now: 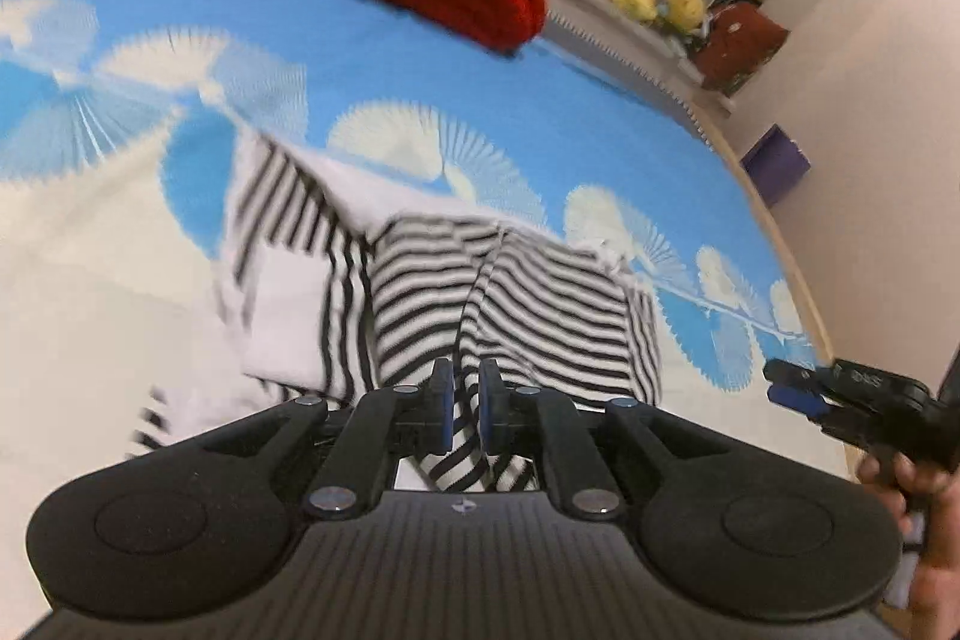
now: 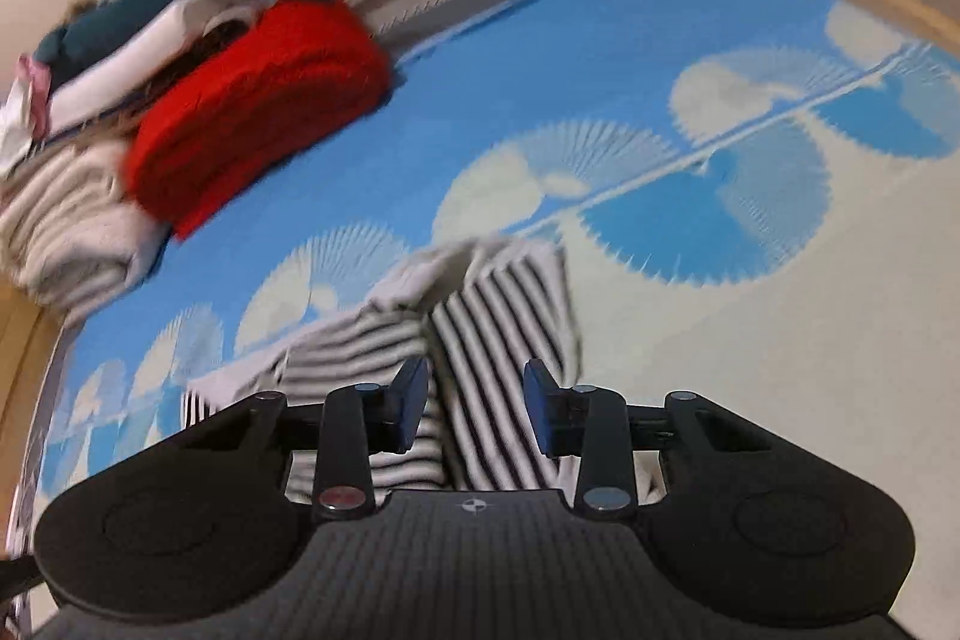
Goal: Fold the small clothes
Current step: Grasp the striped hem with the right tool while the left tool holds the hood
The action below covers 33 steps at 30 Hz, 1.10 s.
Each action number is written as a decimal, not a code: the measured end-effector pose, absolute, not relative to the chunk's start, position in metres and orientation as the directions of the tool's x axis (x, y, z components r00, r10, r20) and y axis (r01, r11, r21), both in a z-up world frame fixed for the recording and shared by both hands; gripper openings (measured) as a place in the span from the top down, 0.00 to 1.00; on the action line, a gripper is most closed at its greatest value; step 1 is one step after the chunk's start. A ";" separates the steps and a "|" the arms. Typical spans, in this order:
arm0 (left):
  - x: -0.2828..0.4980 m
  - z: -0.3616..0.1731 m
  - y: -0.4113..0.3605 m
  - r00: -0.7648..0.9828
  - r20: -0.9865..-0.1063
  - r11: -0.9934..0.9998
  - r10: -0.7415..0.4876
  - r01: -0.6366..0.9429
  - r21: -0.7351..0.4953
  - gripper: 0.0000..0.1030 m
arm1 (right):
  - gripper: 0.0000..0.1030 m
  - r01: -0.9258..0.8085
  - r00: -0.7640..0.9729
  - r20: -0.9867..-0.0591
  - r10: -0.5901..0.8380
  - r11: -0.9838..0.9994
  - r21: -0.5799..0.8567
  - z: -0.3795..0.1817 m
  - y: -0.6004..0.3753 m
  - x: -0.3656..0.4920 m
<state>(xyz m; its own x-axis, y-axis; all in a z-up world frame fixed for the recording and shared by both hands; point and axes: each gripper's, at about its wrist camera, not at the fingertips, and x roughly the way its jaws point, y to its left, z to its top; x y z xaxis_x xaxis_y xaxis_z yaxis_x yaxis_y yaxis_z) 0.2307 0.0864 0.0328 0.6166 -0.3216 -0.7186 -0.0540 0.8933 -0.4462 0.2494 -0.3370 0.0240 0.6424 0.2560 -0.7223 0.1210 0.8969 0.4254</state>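
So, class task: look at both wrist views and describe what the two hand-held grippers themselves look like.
Each hand-held gripper, left and right, is matt black plastic: a ribbed central body flanked by two rounded lobes, with linkage bars joined by silver rivets. The fingers carry blue pads. A small cross-hair marking sits at the centre. No cables or sleeves show.

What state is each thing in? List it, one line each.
Striped garment: crumpled, partly folded on the bedspread.
Left gripper: shut on a fold of the striped garment.
Right gripper: open, jaws apart over the striped garment, no pad pressing.
Red garment: folded, beside the clothes pile.
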 end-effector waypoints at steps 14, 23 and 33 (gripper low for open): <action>0.299 -0.085 0.121 0.457 -0.769 0.642 -0.447 -0.436 -0.631 0.52 | 0.53 0.068 0.447 -0.838 0.315 0.921 0.383 -0.050 -0.273 0.299; 0.299 -0.076 0.122 0.415 -0.782 0.629 -0.465 -0.466 -0.622 0.91 | 0.92 0.060 0.435 -0.835 0.338 0.914 0.401 -0.065 -0.261 0.311; 0.292 0.012 0.164 0.680 -0.625 0.678 -0.383 -0.253 -0.691 1.00 | 0.99 0.107 0.782 -0.412 0.468 0.549 0.829 -0.018 -0.339 0.288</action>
<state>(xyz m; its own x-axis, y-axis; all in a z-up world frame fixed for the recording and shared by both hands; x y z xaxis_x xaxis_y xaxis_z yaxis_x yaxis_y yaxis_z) 0.2916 0.1638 0.0118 0.6802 -0.3832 -0.6248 -0.2527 0.6776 -0.6907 0.2884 -0.3391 -0.0183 0.7818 0.4684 -0.4116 0.1074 0.5491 0.8288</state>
